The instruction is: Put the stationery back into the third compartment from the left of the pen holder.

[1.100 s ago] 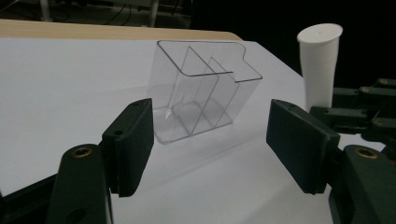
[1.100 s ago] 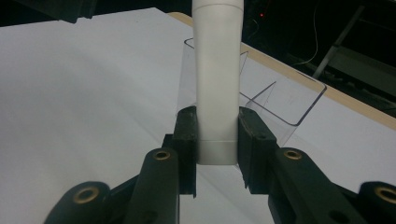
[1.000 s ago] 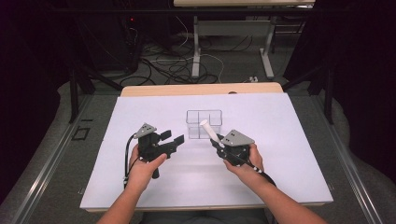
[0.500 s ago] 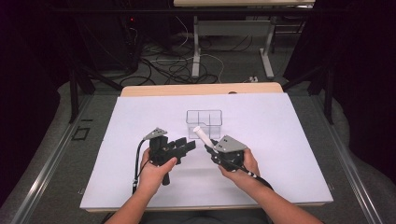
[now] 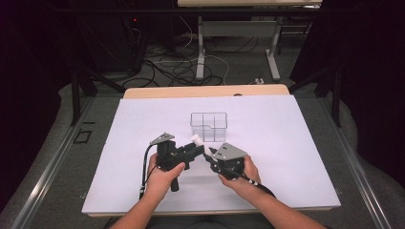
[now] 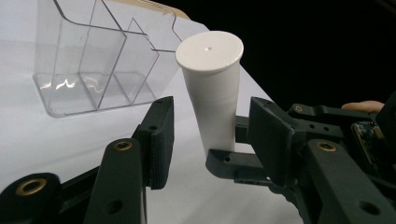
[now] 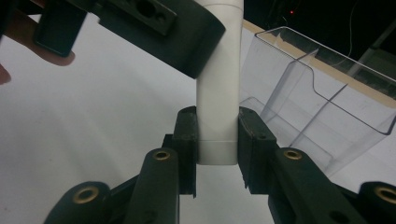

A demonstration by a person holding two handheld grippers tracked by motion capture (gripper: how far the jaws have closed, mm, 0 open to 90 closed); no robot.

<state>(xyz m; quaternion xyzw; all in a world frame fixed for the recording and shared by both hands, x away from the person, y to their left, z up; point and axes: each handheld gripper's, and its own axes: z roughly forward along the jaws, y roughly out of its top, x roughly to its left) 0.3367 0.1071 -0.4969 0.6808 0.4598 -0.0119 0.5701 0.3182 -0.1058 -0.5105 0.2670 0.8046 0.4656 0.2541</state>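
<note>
Right claw: my right gripper is clamped on the lower end of the white plastic cylinder tube, one jaw pad flat against each side, the tube standing up out of the grip.
Left claw: my left gripper is spread wide, jaws either side of that tube with daylight on both flanks; neither pad looks to be touching yet.
Tube axis: its long axis runs up and away from my right jaws, flat round cap leading, and it crosses the left jaws' gap nearly square, so the left pads face its sides.
Which hand is nearer: both are on it, really; the right has it, the left is a squeeze away from the upper part.
Where it sits: held in the air over the white table sheet, between my two hands, just short of the clear plastic three-compartment organiser.
Beyond: the organiser stands empty, apart from the tube's cap.
Change: half a second ago my grippers had a gap between them; now the left has closed in around the tube.
</note>
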